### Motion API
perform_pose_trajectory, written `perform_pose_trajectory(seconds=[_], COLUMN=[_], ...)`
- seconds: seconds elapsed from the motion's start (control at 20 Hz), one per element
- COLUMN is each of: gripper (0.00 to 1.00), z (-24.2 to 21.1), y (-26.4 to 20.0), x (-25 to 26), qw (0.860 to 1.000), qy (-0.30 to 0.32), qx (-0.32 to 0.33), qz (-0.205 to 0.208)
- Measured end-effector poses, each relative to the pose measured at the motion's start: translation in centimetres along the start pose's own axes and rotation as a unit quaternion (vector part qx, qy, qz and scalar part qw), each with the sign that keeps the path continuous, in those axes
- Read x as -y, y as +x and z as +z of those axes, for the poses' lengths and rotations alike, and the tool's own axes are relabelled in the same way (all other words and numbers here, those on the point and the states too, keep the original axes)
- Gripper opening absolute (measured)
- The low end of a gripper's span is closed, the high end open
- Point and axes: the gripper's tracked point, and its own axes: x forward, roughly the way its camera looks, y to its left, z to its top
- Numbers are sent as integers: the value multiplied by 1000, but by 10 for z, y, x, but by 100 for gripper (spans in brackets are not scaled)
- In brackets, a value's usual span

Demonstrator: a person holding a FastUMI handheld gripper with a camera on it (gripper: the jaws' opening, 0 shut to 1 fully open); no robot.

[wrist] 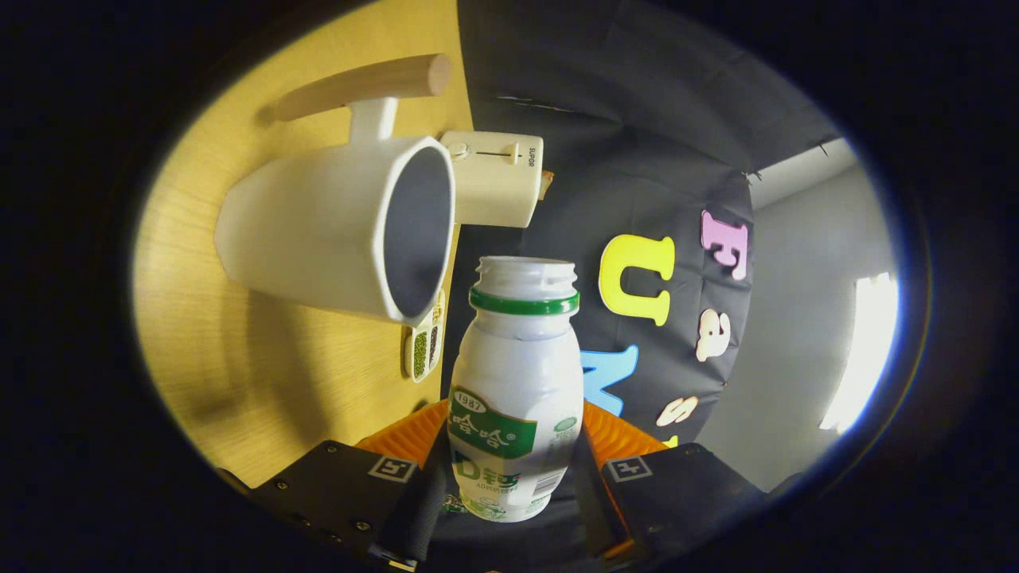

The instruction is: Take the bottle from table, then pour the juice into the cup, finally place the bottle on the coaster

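A: While the gripper is clamped on the small white plastic bottle with the green label and green neck ring, both fingers pressing its lower sides, how should the pour go?

B: Slowly. The whole scene looks rolled over, which I read as the bottle already being tipped. Its cap is off, and the open mouth sits just beside the rim of the tall white ceramic cup with a side spout and a pale wooden handle, a little short of it. I'd bring the mouth over the cup's opening before tilting further, or juice lands on the light wooden desk.

A: Which way does the bottle point?

B: Its long axis runs straight out along the fingers, base between them, mouth at the far end. Against the desk that axis looks close to level, so the mouth aims sideways past the cup's rim, not down into it.

A: Anything else close by?

B: A cream-coloured boxy appliance with a slider stands just beyond the cup, and a small white dish of dark bits lies on the desk near the cup's rim. Keep the grip firm; the bottle is smooth.

A: Is juice flowing?

B: I cannot tell.
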Motion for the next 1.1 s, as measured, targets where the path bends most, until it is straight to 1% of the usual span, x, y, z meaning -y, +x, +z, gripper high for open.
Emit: perform_pose_trajectory(seconds=[0.1, 0.25, 0.35, 0.45, 0.7, 0.75, 0.85, 1.0, 1.1], gripper=[71, 71, 71, 71, 71, 71, 72, 72, 71], z=[0, -5, -14, -25, -53, -57, -62, -66, -77], y=[2, 4, 7, 13, 19, 18, 19, 17, 12], x=[7, 19, 27, 30, 31, 33, 32, 34, 39], qw=[999, 994, 985, 974, 948, 939, 916, 869, 840], qy=[31, 107, 167, 221, 314, 340, 400, 495, 542], qx=[3, 8, 9, 3, -4, -2, 1, 20, 33], qz=[-11, -29, -46, -50, -44, -42, -32, -8, -4])
